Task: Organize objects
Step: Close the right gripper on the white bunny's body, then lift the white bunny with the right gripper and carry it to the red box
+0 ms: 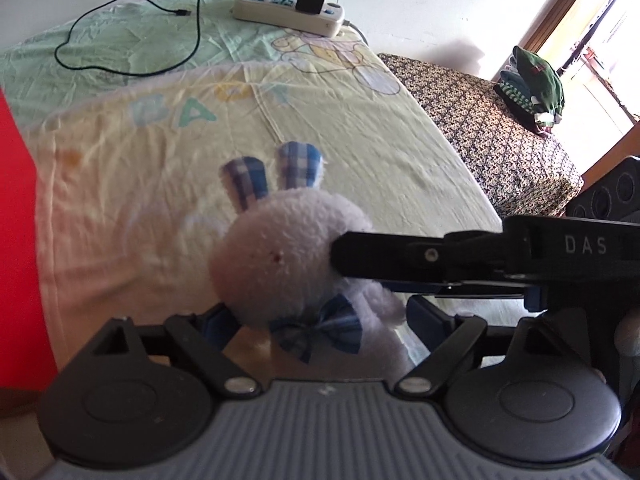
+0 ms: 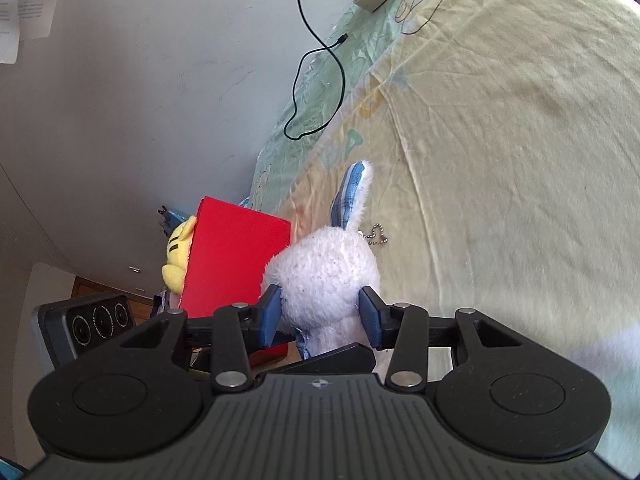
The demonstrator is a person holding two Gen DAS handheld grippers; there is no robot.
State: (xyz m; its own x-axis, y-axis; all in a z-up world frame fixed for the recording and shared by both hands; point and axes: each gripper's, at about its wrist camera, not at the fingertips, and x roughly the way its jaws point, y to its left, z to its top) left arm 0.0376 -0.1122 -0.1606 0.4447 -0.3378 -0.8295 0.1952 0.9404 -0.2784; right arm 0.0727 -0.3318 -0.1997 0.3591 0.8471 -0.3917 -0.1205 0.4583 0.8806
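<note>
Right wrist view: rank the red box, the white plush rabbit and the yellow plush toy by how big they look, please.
1. Red box and white plush rabbit: they look about alike, and the rabbit sits nearer the camera, so I won't rank them.
2. Yellow plush toy: smallest as seen, though the box hides part of it.

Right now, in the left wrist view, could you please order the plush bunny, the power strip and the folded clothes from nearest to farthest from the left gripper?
1. Plush bunny, between the left gripper's fingers.
2. Folded clothes, far right.
3. Power strip, at the top, near the wall; close to the clothes in distance.
</note>
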